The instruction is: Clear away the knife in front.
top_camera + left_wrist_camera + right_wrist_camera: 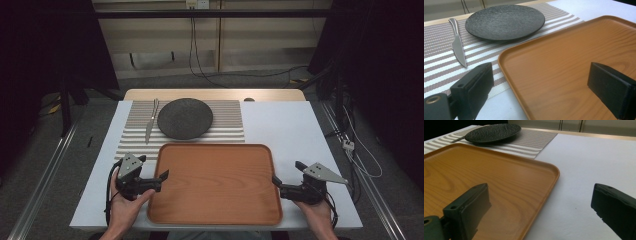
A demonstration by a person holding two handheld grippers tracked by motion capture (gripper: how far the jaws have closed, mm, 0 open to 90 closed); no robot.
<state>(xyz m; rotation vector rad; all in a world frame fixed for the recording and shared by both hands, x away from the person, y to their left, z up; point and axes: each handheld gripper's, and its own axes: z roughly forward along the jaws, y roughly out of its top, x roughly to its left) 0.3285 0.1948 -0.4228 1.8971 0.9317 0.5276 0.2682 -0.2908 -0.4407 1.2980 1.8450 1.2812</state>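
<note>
One wooden tray (215,185) lies on the bench (290,125) between the two hand-held grippers. The left hand-held gripper (152,176) straddles the tray's left rim, jaws spread; the right hand-held gripper (286,175) sits at its right rim, jaws spread likewise. Beyond lie one striped mat (225,131), one dark plate (185,118) and one knife (151,122).

Dim surrounds, soft overhead light; jaws maybe blurred.
</note>
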